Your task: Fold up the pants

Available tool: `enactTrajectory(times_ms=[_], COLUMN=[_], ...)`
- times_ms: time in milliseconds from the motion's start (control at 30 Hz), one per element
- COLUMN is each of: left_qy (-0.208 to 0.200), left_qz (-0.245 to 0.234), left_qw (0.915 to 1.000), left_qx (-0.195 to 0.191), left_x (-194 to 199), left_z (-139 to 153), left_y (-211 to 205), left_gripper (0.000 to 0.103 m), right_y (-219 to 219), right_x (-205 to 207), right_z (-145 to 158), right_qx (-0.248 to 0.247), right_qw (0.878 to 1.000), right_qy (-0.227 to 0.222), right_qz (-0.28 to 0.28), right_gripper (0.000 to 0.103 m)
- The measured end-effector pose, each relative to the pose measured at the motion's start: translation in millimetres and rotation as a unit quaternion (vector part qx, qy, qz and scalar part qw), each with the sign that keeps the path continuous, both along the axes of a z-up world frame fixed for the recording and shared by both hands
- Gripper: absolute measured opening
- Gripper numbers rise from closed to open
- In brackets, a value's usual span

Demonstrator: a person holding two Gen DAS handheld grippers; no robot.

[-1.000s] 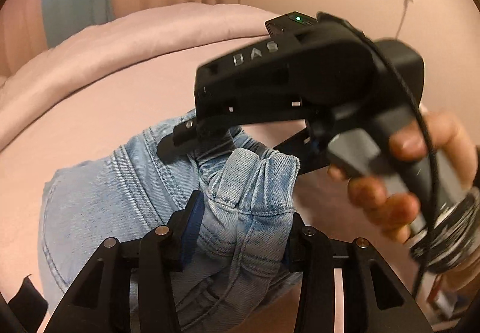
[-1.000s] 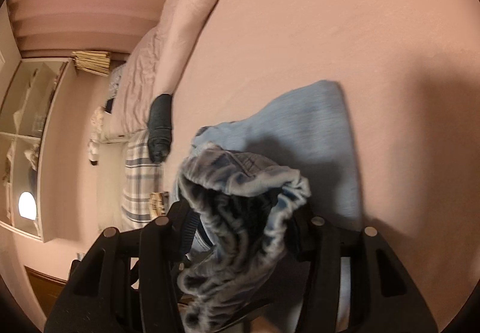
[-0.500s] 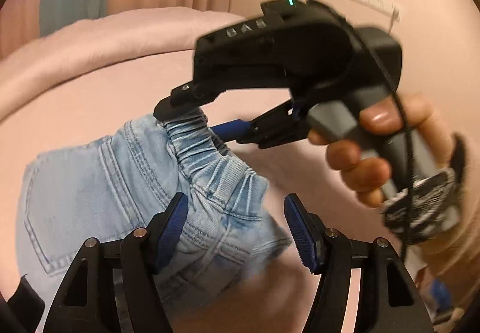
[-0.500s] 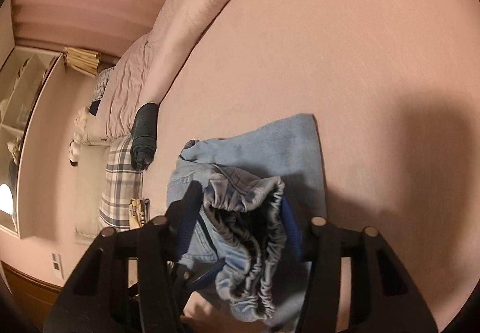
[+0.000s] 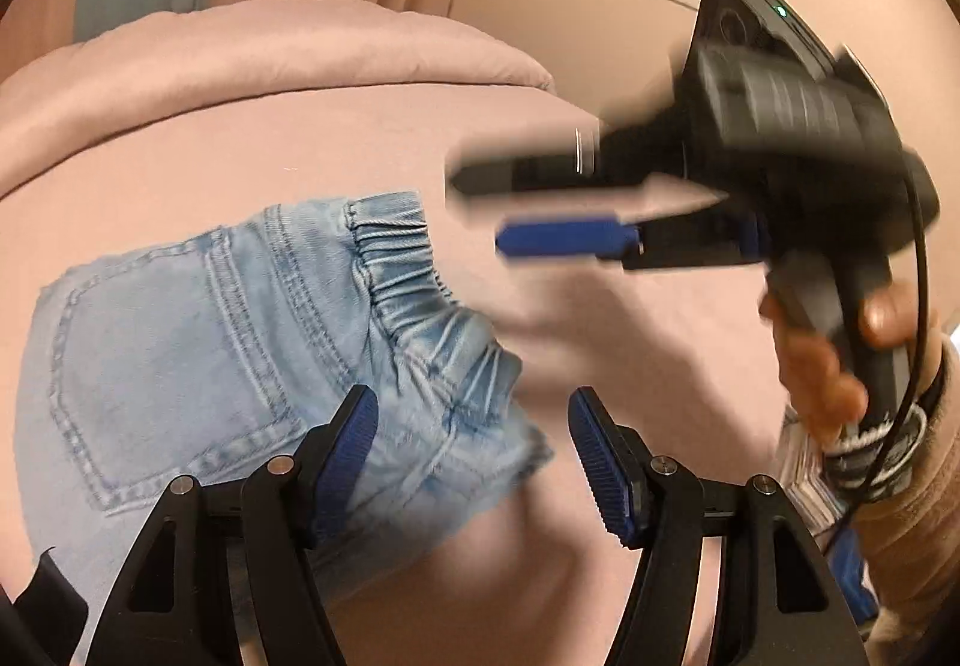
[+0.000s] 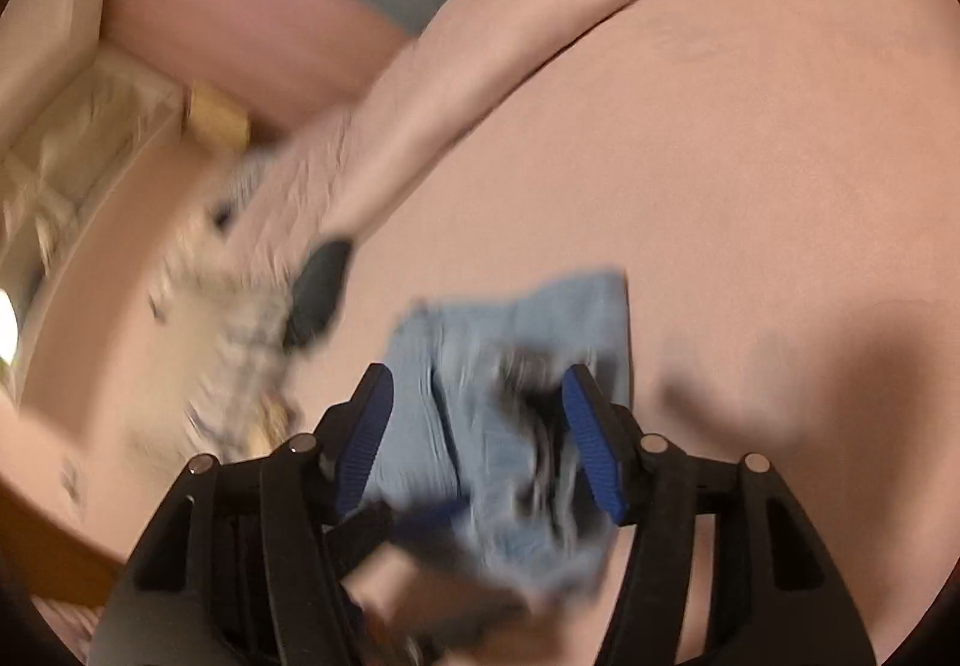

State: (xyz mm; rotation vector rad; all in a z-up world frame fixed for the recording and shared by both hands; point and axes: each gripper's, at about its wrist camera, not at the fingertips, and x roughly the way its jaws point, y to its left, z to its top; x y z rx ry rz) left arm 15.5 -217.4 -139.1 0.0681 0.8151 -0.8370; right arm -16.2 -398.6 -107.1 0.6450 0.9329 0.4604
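The left tool (image 5: 474,450) has its blue-padded fingers spread wide, with nothing pinched between them. Just ahead of it and reaching under its left finger, the folded light-blue denim pants (image 5: 240,354) lie flat on the pink bed (image 5: 300,138). The back pocket faces up, off to the tool's left. The gathered elastic waistband runs from the far side diagonally toward the tool, ending between its fingers, so the waist end points to the tool's right and the bundle's long axis stretches away to its left.

Farther ahead and to the right, the right tool (image 5: 510,213) hovers above the bed, motion-blurred, its two fingers pointing left and parted, clear of the denim. A hand (image 5: 840,360) wraps its grip from below, at the right edge of view.

From the right tool's (image 6: 477,435) own camera, the fingers are spread, and the pants (image 6: 510,366) sit just beyond and between them; heavy blur makes it hard to say whether the cloth touches the pads. A pink rolled duvet (image 5: 270,48) lies along the bed's far edge.
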Motion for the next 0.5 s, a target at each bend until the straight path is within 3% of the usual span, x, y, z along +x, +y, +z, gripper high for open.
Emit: enactTrajectory(times_ms=[100,200,333,400,500], left_qy=[-0.001,-0.038,-0.04,-0.023,0.0], left_qz=[0.004,0.036,0.082,0.112,0.138], left_qw=[0.9999,0.9986,0.9958,0.9934,0.9904], left_qx=[-0.015,-0.007,0.003,0.001,-0.01], left_x=[-8,-18,-22,-16,-3], left_z=[11,24,25,20,8], left_y=[22,52,86,105,122], left_gripper=[0.065,0.065,0.065,0.065,0.065], right_y=[23,34,52,59,61], right_x=[-11,-6,6,10,10], right_z=[-5,-15,-14,-14,-4], right_qx=[-0.063,-0.09,-0.14,-0.162,-0.167], right_qw=[0.997,0.994,0.988,0.984,0.982], right_qy=[0.015,0.027,0.005,0.006,-0.001], right_qz=[0.044,0.05,0.068,0.079,0.09], right_gripper=[0.051,0.047,0.039,0.019,0.011])
